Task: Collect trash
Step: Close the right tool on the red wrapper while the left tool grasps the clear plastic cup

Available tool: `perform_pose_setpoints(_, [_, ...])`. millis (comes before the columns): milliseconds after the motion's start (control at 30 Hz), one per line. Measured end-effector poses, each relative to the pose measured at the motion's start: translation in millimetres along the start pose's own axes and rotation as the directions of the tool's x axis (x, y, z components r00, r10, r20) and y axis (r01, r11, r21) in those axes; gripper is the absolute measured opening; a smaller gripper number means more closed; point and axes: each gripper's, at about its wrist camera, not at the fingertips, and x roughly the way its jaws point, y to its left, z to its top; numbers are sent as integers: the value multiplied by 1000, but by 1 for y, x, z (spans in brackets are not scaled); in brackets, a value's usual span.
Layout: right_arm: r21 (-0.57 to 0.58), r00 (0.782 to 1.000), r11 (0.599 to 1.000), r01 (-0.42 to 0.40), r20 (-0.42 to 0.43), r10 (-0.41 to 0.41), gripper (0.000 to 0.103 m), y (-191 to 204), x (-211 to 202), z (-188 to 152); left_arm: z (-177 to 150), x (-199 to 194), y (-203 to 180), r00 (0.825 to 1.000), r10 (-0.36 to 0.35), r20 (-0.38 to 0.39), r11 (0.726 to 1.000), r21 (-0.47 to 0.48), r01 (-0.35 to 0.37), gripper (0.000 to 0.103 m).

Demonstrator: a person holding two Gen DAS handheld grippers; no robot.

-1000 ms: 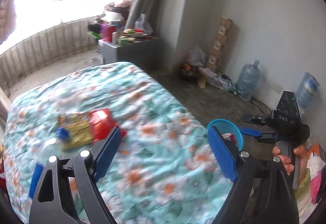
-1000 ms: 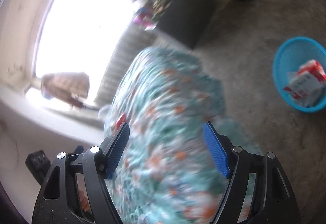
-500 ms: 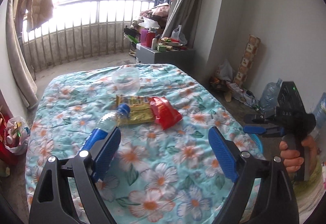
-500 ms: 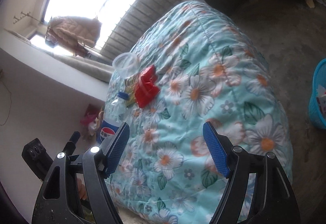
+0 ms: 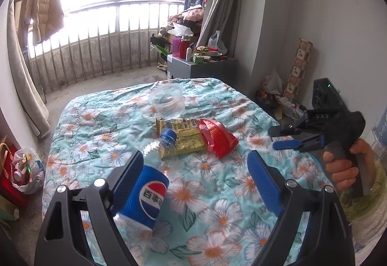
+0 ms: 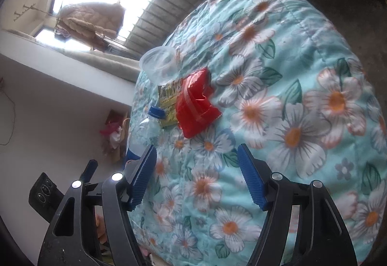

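On the floral quilt (image 5: 217, 217) lies a clear plastic bottle (image 5: 147, 193) with a blue Pepsi label and a blue cap. Past its cap lie a yellow wrapper (image 5: 183, 137) and a red wrapper (image 5: 217, 139), with a clear plastic bowl (image 5: 167, 101) behind them. My left gripper (image 5: 193, 169) is open, and the bottle's label sits against the inside of its left finger. My right gripper (image 5: 283, 139), held by a hand, hovers to the right of the red wrapper. In the right wrist view its jaws (image 6: 196, 157) are closing on nothing, short of the red wrapper (image 6: 196, 106) and bottle (image 6: 145, 128).
A grey cabinet (image 5: 200, 67) piled with clutter stands beyond the bed by a curtain and balcony railing. A plastic bag of rubbish (image 5: 26, 169) sits on the floor at the left. Boxes and bags (image 5: 285, 94) line the right wall.
Both views swung from the floor and bed edge onto the bed top. My left gripper came up to the bottle. The right gripper left the blue basket, moved over the quilt and narrowed its jaws.
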Motion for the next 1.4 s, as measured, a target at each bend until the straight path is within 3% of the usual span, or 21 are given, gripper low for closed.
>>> perform_pose_setpoints(133, [20, 999, 1000, -6, -40, 7, 63, 0, 23, 18, 38, 23, 24, 996, -77, -48, 995, -61, 74, 85])
perform_pose_setpoints(233, [18, 998, 1000, 1, -56, 0, 63, 2, 33, 29, 71, 60, 49, 978, -163, -131, 977, -158, 142, 85])
perform_pose_setpoints(300, [19, 998, 1000, 8, -61, -7, 63, 0, 36, 35, 90, 83, 63, 978, -155, -141, 971, -205, 125, 85])
perform_pose_setpoints(433, [20, 997, 1000, 3, -79, -2, 63, -1, 43, 42, 126, 130, 68, 980, -156, -124, 983, -113, 142, 85])
perform_pose_setpoints(533, [18, 995, 1000, -4, -100, 5, 62, -4, 54, 44, 140, 157, 67, 980, -164, -113, 986, -49, 159, 85])
perform_pose_setpoints(633, [17, 993, 1000, -12, -117, 14, 59, -2, 64, 46, 144, 186, 62, 984, -124, -128, 991, 40, 130, 85])
perform_pose_setpoints(833, [17, 992, 999, -31, -126, 33, 50, -3, 74, 49, 119, 229, 52, 954, -31, -298, 984, 160, 82, 66])
perform_pose_setpoints(1033, [-33, 989, 999, -28, -143, 23, 38, 6, 77, 43, 102, 215, 49, 950, -28, -312, 980, 179, 88, 47])
perform_pose_setpoints(1200, [-45, 990, 999, -24, -140, 18, 29, 9, 79, 40, 97, 203, 44, 944, -45, -327, 975, 190, 113, 22])
perform_pose_setpoints(1400, [-30, 990, 999, -30, -141, 26, 13, 9, 86, 40, 90, 200, 38, 933, -46, -356, 972, 200, 125, 8])
